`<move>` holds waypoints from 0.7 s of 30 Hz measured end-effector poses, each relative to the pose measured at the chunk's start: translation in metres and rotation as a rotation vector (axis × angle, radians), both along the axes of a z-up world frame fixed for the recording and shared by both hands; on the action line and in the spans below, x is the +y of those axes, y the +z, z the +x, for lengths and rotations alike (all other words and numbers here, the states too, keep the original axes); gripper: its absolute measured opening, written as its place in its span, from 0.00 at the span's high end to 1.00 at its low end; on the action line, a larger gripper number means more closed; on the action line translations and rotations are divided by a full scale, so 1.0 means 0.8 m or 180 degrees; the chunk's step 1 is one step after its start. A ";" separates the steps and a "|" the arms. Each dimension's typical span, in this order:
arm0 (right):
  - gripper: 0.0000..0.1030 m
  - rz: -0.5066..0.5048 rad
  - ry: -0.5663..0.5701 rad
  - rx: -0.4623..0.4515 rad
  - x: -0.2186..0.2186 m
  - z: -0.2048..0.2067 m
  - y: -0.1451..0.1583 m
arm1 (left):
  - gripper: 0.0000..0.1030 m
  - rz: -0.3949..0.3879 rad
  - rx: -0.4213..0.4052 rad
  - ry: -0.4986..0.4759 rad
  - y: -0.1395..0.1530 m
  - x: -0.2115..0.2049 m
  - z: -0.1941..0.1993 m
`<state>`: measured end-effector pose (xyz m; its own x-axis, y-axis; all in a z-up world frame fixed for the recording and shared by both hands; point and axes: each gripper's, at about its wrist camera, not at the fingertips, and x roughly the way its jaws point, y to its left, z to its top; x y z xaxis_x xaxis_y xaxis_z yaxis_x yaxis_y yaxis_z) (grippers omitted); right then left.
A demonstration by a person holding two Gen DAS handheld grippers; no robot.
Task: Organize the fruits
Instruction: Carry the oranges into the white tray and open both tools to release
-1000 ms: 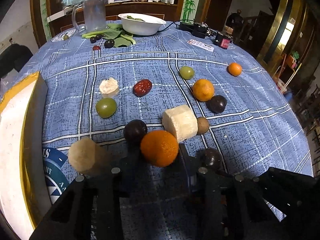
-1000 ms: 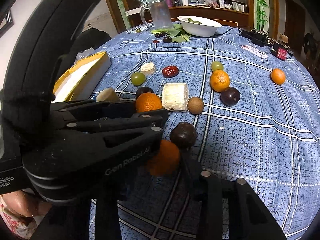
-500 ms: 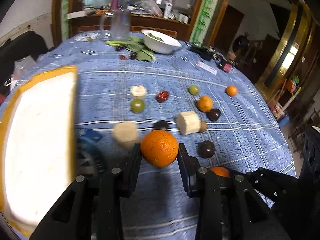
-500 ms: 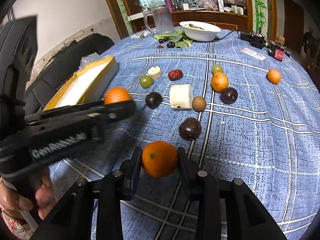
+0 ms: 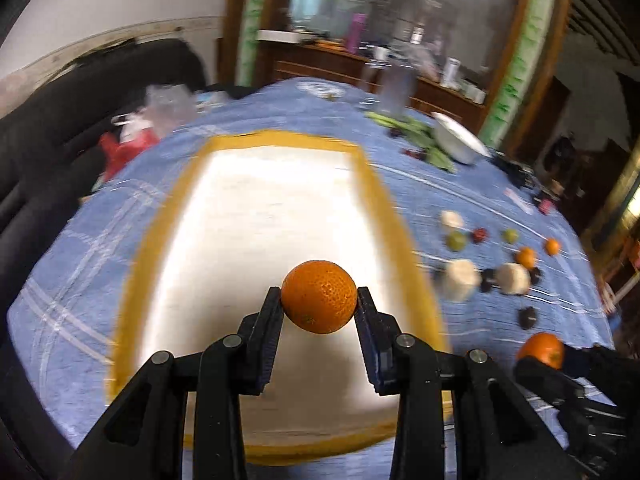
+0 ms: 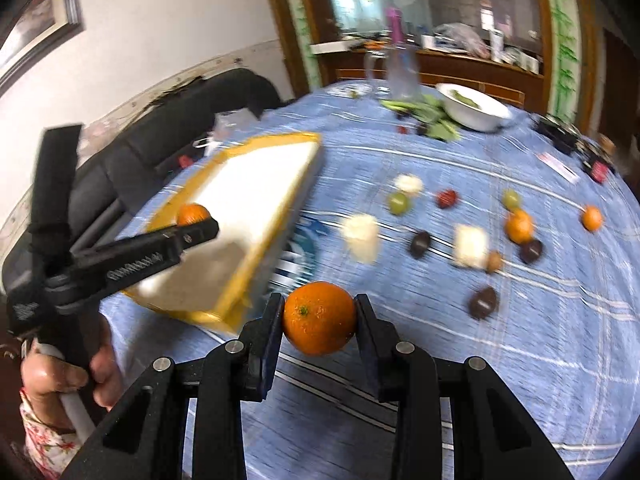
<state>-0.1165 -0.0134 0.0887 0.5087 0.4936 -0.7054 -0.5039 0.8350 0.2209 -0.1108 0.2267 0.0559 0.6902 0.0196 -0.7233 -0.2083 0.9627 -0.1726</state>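
The fingers (image 5: 272,332) of the left gripper (image 5: 319,322) were clenched on a round, pebbly-skinned orange mandarin (image 5: 319,297), gripping it across its widest part. The right gripper (image 6: 319,324) pinched a second, similar orange mandarin (image 6: 319,317) the same way, its green stem scar facing the camera.

Such fruit looked light, with firm peel over soft flesh, so a moderate squeeze at the equator seemed right; too hard a grip could bruise or split it, and the rounded, slightly waxy skin might roll out if held off-centre.

The left mandarin hung above the white floor of a shallow rectangular tray with a yellow rim (image 5: 376,184), apparently ready to be lowered in. The right mandarin was held over the blue checked cloth on the counter (image 6: 540,360), just beside the tray's near corner.

Farther out on the cloth lay the other scattered fruit: green grapes (image 6: 399,203), a red date (image 6: 447,198), dark plums (image 6: 483,302), two more small oranges (image 6: 519,226) and pale cut chunks (image 6: 471,246). A white bowl (image 6: 476,110) and leafy greens (image 6: 430,114) sat at the far edge.
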 end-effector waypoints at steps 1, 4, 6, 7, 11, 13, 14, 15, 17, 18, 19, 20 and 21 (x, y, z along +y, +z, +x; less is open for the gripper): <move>0.63 0.0010 0.0058 -0.0020 0.013 0.000 0.003 | 0.66 0.0040 0.0020 0.0091 -0.003 0.013 -0.003; 0.63 0.0037 0.0236 -0.0061 0.051 0.000 0.007 | 0.66 0.0122 0.0047 0.0251 -0.008 0.034 -0.010; 0.63 0.0050 0.0341 -0.0047 0.075 0.003 0.004 | 0.66 0.0132 0.0045 0.0309 -0.010 0.047 -0.016; 0.63 0.0042 0.0385 -0.0040 0.087 0.004 0.002 | 0.66 0.0130 0.0048 0.0336 -0.012 0.052 -0.016; 0.63 -0.0088 0.0487 -0.0034 0.127 0.011 -0.013 | 0.66 0.0171 0.0060 0.0408 -0.017 0.062 -0.019; 0.63 -0.0145 0.0505 0.0007 0.141 0.016 -0.021 | 0.66 0.0182 0.0063 0.0431 -0.019 0.066 -0.019; 0.63 -0.0169 0.0505 0.0024 0.146 0.018 -0.025 | 0.66 0.0194 0.0062 0.0439 -0.020 0.067 -0.020; 0.63 -0.0190 0.0503 0.0043 0.150 0.020 -0.029 | 0.66 0.0203 0.0061 0.0443 -0.020 0.068 -0.021; 0.63 -0.0217 0.0506 0.0087 0.155 0.024 -0.037 | 0.66 0.0214 0.0055 0.0439 -0.021 0.069 -0.021; 0.63 -0.0231 0.0508 0.0091 0.159 0.025 -0.039 | 0.66 0.0212 0.0057 0.0438 -0.021 0.069 -0.021; 0.62 -0.0241 0.0513 0.0089 0.158 0.025 -0.039 | 0.66 0.0218 0.0058 0.0436 -0.022 0.069 -0.021; 0.62 -0.0260 0.0522 0.0084 0.161 0.025 -0.040 | 0.66 0.0229 0.0059 0.0433 -0.022 0.068 -0.020; 0.62 -0.0277 0.0529 0.0078 0.163 0.025 -0.041 | 0.66 0.0233 0.0057 0.0431 -0.022 0.068 -0.021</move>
<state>-0.0963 0.1167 0.0560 0.4073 0.5060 -0.7603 -0.6319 0.7572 0.1655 -0.1272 0.2812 0.0380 0.6646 0.1649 -0.7288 -0.3396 0.9355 -0.0980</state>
